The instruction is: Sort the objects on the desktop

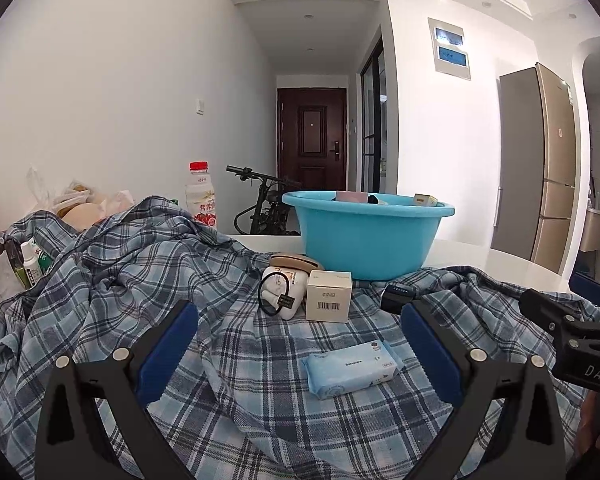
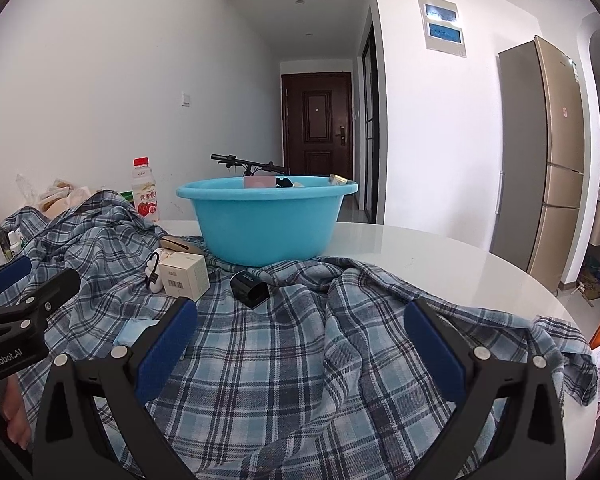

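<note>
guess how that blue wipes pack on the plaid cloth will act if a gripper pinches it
The wipes pack looks like soft film wrap, so it will probably squash and sag rather than stay stiff. Its glossy surface may slip between the pads. It lies flat on the loose plaid cloth, so a push would likely drag and bunch the fabric.

Both tools share one build. The left gripper [image 1: 300, 356] has two black, angular fingers [image 1: 100, 400] with triangular cut-outs, round silver screws at the pivots, and flat royal-blue pads on the inner faces. The right gripper [image 2: 300, 356] matches it: black fingers [image 2: 512, 400], silver screws, blue pads. The right gripper's body carries white "DAS" lettering in the left view; the left gripper's body reads "GenRobot.AI" in the right view.
</note>
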{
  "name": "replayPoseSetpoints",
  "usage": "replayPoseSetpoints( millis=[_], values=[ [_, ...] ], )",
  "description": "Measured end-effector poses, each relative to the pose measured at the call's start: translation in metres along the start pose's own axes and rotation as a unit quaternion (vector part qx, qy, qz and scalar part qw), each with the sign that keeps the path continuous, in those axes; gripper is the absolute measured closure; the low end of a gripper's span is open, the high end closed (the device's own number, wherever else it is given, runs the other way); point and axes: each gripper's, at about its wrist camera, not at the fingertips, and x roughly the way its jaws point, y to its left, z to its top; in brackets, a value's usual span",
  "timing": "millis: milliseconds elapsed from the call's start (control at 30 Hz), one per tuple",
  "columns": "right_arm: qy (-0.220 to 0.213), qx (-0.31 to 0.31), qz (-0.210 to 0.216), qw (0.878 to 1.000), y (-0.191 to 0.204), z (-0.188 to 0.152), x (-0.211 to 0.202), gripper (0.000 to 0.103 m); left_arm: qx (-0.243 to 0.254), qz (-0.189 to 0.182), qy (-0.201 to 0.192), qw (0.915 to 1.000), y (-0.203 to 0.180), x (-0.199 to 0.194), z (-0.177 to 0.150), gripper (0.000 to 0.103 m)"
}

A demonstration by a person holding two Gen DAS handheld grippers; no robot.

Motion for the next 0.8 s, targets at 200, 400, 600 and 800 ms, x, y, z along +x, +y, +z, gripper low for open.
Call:
replayPoseSetpoints(
  millis=[200, 400, 600, 800],
  values=[
    [-0.019, -0.006, -0.013, 1.0, 0.0033, -0.0002, -0.0075, 0.0, 0.0, -0.001, 0.0, 1.0, 0.0006, 0.0015, 0.0006, 0.0],
    [-0.016, -0.006, -0.02, 1.0, 0.0033, 0.0003, -0.0061, 0.0, 0.002, -0.001, 0.002, 1.0, 0.0004, 0.0022, 0.0006, 0.0],
    [-0.019, -0.007, -0.024, 1.0, 0.0032, 0.0001, -0.0068, 0.0, 0.002, -0.002, 0.0, 1.0, 0.0002, 0.0021, 0.0003, 0.0],
    [-0.019, -0.007, -0.026, 0.999, 0.0031, -0.0003, -0.0072, 0.0, 0.002, -0.002, 0.0, 1.0, 0.0003, 0.0018, 0.0004, 0.0]
  ],
)
